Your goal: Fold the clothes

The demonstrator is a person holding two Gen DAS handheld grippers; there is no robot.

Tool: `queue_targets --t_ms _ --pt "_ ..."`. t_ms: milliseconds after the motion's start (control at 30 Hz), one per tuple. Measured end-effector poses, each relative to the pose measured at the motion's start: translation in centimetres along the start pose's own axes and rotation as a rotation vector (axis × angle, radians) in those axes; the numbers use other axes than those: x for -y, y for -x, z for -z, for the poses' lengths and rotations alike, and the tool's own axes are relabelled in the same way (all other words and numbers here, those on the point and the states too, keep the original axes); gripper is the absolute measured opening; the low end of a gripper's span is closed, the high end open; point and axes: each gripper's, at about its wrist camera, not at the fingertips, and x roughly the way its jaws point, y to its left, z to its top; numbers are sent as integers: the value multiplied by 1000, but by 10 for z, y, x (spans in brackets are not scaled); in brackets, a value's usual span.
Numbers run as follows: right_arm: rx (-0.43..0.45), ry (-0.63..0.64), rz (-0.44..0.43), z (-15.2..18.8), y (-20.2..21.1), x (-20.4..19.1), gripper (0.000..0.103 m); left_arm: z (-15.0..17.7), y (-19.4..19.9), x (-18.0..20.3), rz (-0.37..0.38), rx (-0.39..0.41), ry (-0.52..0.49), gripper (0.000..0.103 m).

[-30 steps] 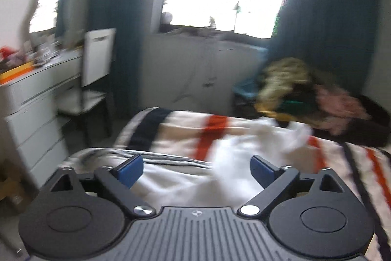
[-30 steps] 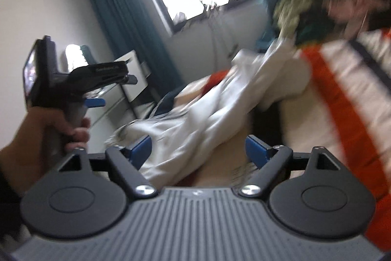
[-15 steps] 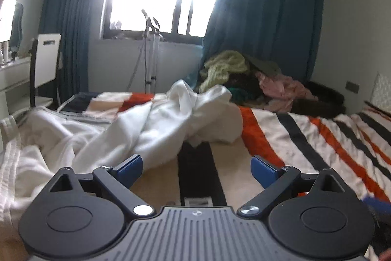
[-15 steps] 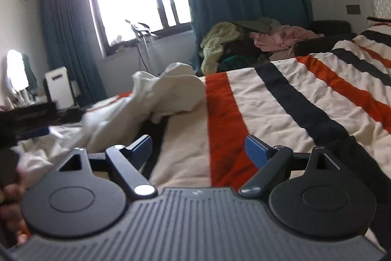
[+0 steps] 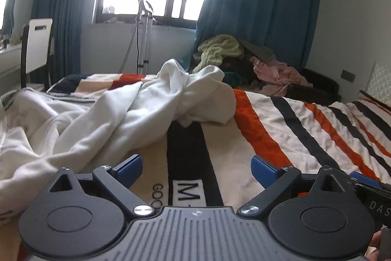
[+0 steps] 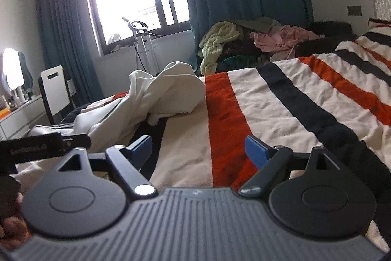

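Striped bedding (image 5: 281, 119) is carrying a crumpled white garment (image 5: 136, 114) toward its left edge; left gripper (image 5: 196, 164) and right gripper (image 6: 198, 148) are hovering spread, empty. Pinching two corners would flatten it best.

A white garment (image 5: 127, 111) lies crumpled at centre left on a cream blanket (image 5: 293, 129) striped in orange and black. Teal curtains (image 5: 259, 4) fill the upper right. In the pile (image 6: 246, 43) beyond — pale green and pink (darker pieces underneath). Blue fingertips (image 5: 262, 166) on black gripper arms.
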Motion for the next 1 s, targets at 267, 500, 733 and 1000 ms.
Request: queue_targets --t_ms 267,500,733,1000 --pt "0 14 12 4 5 -5 85 4 -4 -2 -32 -12 -3 96" --pt "-41 -21 48 11 4 3 85 -13 -49 -10 -71 -79 25 96" --pt "-73 -68 91 21 -17 15 85 -54 -151 -55 -209 -117 73 96" --pt "-97 -142 153 32 -65 33 85 -116 -248 -97 -343 -66 22 94"
